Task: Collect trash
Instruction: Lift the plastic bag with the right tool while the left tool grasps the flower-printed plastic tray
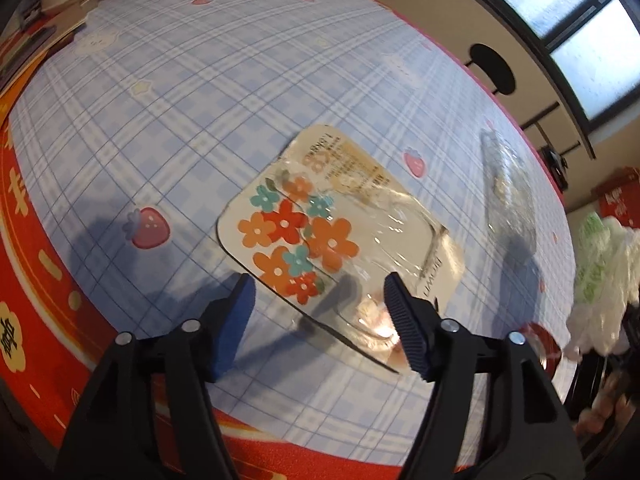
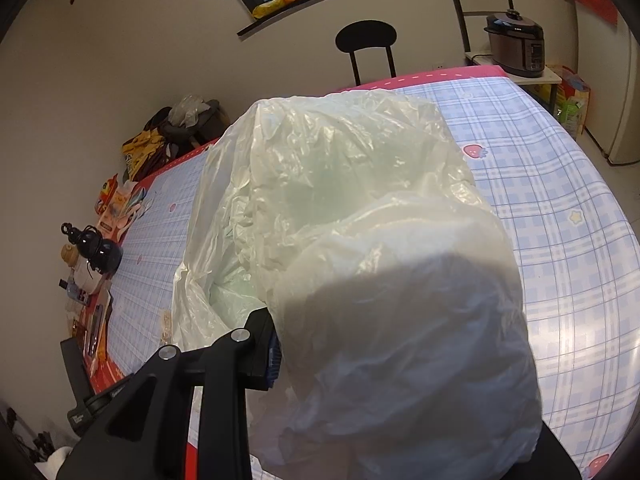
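Left gripper (image 1: 320,312) jaws wide over flowered packaging (image 1: 320,236); right gripper (image 2: 280,352) jaws hidden by plastic bag (image 2: 360,260), state unclear

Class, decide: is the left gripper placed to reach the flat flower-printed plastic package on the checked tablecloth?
Probably yes: the left gripper is open just before the flower-printed plastic package, with nothing between them.

Beige wall (image 2: 120,60), dark-framed window (image 1: 580,28), black chair (image 2: 366,46), blue plaid table (image 2: 560,200)
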`<state>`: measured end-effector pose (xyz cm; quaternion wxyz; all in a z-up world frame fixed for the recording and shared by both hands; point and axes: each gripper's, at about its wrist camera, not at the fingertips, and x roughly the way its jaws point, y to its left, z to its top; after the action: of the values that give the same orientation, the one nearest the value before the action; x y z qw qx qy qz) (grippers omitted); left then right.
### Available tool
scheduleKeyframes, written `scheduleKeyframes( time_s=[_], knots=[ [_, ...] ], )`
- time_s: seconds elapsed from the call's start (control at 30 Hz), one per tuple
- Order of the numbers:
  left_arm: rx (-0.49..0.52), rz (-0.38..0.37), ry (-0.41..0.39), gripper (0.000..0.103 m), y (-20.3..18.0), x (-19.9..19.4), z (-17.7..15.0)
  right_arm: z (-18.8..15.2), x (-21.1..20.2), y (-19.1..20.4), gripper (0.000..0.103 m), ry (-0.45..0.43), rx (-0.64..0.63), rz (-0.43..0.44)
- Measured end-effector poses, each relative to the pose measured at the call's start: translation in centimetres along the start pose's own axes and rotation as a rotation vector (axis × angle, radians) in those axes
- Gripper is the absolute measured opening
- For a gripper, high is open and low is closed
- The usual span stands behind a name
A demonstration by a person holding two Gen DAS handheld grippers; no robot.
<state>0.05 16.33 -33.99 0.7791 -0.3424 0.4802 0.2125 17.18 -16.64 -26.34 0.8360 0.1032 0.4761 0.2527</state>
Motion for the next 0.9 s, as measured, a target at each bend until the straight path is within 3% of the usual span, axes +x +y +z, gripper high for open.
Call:
scheduleKeyframes(
  time_s=[0.1, 0.17, 0.27, 0.43, 0.5, 0.57, 0.63, 0.73, 0.9],
  knots=[
    [0.002, 0.045, -0.007, 0.073, -0.5, 0.3, 0.4, 0.0, -0.1, 0.0, 0.032, 0.0, -0.002, -0.001],
    [-0.006, 0.095, 0.004, 0.082, -0.8, 0.5, 0.6, -0.1, -0.2, -0.2, 0.032, -0.001, 0.004, -0.003],
    [-0.058, 0.161, 0.017, 0.082, -0.6, 0.5, 0.6, -0.2, -0.5, -0.7, 0.032, -0.006, 0.015, -0.006],
    [-0.086, 0.2, 0.028, 0.08, -0.4, 0.6, 0.7, -0.4, -1.1, -1.0, 0.032, -0.017, 0.024, -0.008],
    [-0.09, 0.214, 0.025, 0.074, -0.5, 0.7, 0.8, -0.6, -1.4, -1.2, 0.032, -0.022, 0.03, -0.009],
    [-0.076, 0.158, 0.013, 0.046, -0.9, 0.6, 1.1, -0.7, -1.7, -1.4, 0.032, -0.027, 0.036, -0.01],
    [-0.062, 0.099, 0.021, 0.027, -1.4, 1.0, 1.4, -0.7, -1.9, -1.5, 0.032, -0.032, 0.04, -0.012],
    [-0.017, 0.092, 0.014, 0.025, -2.2, 1.2, 1.7, -0.7, -2.3, -1.7, 0.032, -0.04, 0.045, -0.015],
    [0.09, 0.019, 0.015, 0.023, -3.8, 2.3, 2.7, -0.8, -2.8, -2.0, 0.032, -0.047, 0.05, -0.022]
  ],
)
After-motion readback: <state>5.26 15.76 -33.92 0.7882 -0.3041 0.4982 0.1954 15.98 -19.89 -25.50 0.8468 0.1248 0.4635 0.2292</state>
